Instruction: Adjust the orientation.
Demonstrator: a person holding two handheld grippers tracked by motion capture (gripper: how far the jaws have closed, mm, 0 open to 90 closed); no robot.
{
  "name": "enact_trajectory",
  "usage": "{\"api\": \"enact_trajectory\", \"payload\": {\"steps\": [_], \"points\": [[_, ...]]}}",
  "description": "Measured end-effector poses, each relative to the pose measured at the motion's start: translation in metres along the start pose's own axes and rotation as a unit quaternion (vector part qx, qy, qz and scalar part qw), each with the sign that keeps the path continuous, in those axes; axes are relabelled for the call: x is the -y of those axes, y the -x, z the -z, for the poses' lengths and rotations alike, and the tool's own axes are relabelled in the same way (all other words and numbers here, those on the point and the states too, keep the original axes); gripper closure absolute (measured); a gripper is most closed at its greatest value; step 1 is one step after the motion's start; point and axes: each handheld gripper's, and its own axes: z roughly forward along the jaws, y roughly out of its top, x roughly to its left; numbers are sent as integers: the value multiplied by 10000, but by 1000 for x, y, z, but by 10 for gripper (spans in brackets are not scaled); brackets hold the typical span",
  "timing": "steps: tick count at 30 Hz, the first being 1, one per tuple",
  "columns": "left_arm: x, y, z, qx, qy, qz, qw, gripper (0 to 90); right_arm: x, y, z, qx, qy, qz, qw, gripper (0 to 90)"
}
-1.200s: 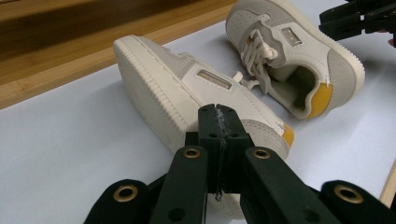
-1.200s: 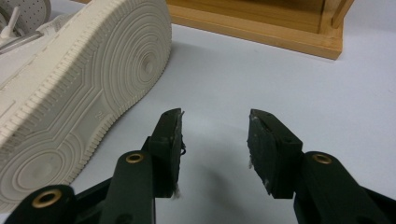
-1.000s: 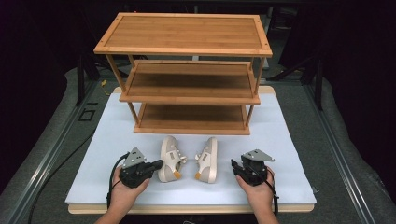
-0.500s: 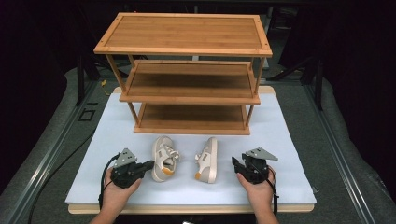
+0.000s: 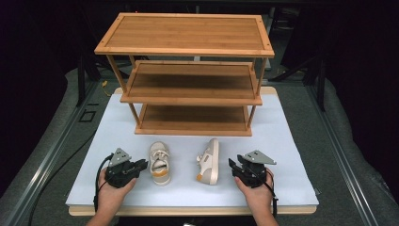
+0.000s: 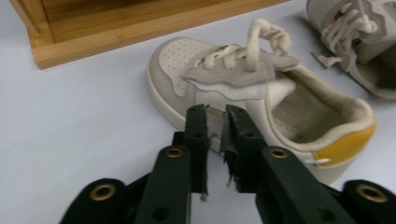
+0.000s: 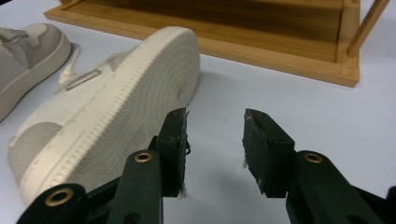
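Two small beige shoes with yellow heels lie on a white mat in front of a three-tier wooden rack. The left shoe stands upright, toe toward the rack. The right shoe lies on its side with its sole toward my right gripper. My left gripper points at the left shoe's side; its jaws stand a narrow gap apart, holding nothing. Beside the right shoe's sole, my right gripper is open and holds nothing.
The rack's lowest shelf sits just behind the shoes, with its corner post at the right. The mat lies on a wooden board, with grey padding and a metal rail on the left. Bare mat lies around both hands.
My left gripper has drawn back to the left from the left shoe, and that shoe has shifted left and turned a little. The right shoe and right gripper have barely moved.
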Motion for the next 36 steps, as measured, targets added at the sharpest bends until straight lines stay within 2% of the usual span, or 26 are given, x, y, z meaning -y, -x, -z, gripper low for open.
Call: {"api": "enact_trajectory", "payload": {"steps": [3, 7, 10, 12, 18, 26, 30, 36], "points": [[2, -4, -2, 39, 37, 106, 9999, 758, -2, -4, 1, -5, 33, 20, 10000, 622], [3, -11, 0, 89, 150, 298, 9994, 639, -4, -13, 1, -139, 72, 155, 9998, 740], [3, -13, -1, 77, 185, 386, 9991, 605, -4, -16, 2, -231, 61, 225, 9995, 777], [4, -15, -1, 81, 207, 469, 9987, 550, -5, -19, 4, -286, 78, 239, 9993, 819], [7, -20, -3, -22, 238, 595, 9979, 511, -7, -25, 6, -451, 73, 348, 9983, 898], [8, -21, -5, 27, 223, 689, 9974, 499, -7, -37, 1, -593, 29, 555, 9967, 898], [8, -21, -4, 54, 222, 710, 9972, 496, -8, -41, -1, -530, -6, 645, 9965, 900], [9, -24, -6, 64, 231, 813, 9964, 490, -8, -42, 1, -594, 30, 600, 9964, 900]]}}
